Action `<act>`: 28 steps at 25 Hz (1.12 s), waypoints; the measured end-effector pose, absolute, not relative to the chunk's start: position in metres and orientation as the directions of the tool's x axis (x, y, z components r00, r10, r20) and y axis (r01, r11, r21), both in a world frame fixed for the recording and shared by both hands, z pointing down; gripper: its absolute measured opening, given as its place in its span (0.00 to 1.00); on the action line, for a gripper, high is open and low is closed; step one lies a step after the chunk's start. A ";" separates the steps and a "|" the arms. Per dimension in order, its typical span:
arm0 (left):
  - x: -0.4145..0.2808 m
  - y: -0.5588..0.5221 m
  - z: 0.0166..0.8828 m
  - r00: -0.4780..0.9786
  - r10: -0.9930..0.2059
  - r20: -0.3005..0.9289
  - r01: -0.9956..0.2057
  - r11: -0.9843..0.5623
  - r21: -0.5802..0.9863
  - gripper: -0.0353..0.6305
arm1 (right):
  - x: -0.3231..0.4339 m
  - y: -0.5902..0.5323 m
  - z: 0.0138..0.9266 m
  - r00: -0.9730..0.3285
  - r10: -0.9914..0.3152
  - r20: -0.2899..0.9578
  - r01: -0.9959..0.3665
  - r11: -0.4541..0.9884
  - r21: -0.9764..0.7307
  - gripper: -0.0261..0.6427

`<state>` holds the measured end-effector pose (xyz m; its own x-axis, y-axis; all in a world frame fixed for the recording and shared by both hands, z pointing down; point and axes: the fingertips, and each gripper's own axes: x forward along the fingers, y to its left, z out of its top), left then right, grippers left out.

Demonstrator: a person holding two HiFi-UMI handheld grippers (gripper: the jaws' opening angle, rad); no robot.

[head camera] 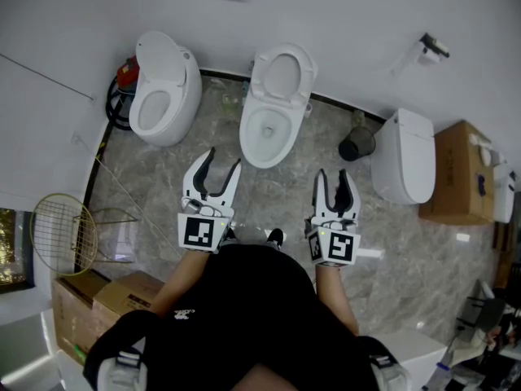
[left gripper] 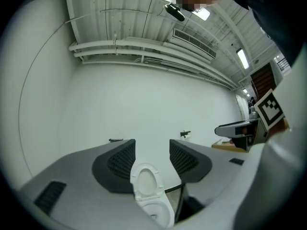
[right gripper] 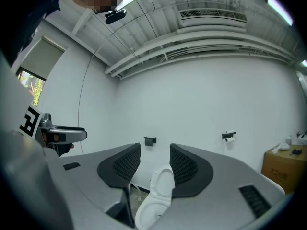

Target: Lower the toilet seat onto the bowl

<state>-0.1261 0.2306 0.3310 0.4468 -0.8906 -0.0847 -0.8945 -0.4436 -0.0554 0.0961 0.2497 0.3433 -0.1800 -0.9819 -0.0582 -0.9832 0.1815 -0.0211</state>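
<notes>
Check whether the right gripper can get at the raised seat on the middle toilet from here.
Probably yes. The right gripper, jaws apart and empty, hangs just short of the middle toilet with only floor between. The raised seat stands at the far side, so it must reach over the bowl.

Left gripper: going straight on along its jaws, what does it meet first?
Probably the raised seat of the middle toilet, framed between the open jaws of the left gripper with nothing in front. Depth is unclear; it may pass just above to the wall.
</notes>
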 end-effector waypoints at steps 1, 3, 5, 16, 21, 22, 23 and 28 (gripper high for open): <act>-0.127 0.230 0.332 0.444 -0.893 -0.079 -0.896 -0.441 -0.055 0.38 | 0.096 0.250 0.343 -0.180 -0.982 -0.060 -0.983 0.181 -0.024 0.33; -0.129 0.230 0.333 0.438 -0.896 -0.069 -0.899 -0.435 -0.053 0.42 | 0.096 0.250 0.345 -0.176 -0.983 -0.052 -0.984 0.178 -0.030 0.36; -0.132 0.230 0.334 0.435 -0.898 -0.064 -0.900 -0.432 -0.052 0.45 | 0.094 0.251 0.347 -0.176 -0.984 -0.040 -0.984 0.177 -0.032 0.40; -0.175 0.231 0.343 0.422 -0.905 -0.046 -0.906 -0.423 0.003 0.62 | 0.073 0.263 0.355 -0.129 -0.992 -0.006 -0.991 0.129 -0.024 0.54; -0.196 0.229 0.343 0.412 -0.909 -0.068 -0.911 -0.413 -0.003 0.68 | 0.063 0.267 0.351 -0.082 -0.996 -0.019 -0.996 0.082 -0.033 0.60; -0.200 0.229 0.344 0.417 -0.906 -0.068 -0.908 -0.418 -0.004 0.68 | 0.059 0.268 0.352 -0.076 -0.997 -0.023 -0.996 0.076 -0.036 0.60; -0.204 0.230 0.343 0.425 -0.903 -0.065 -0.905 -0.425 -0.004 0.69 | 0.055 0.269 0.352 -0.070 -0.997 -0.028 -0.997 0.071 -0.038 0.60; -0.218 0.233 0.340 0.457 -0.887 -0.063 -0.890 -0.456 -0.030 0.68 | 0.033 0.275 0.352 -0.054 -0.998 -0.034 -0.998 0.055 -0.031 0.60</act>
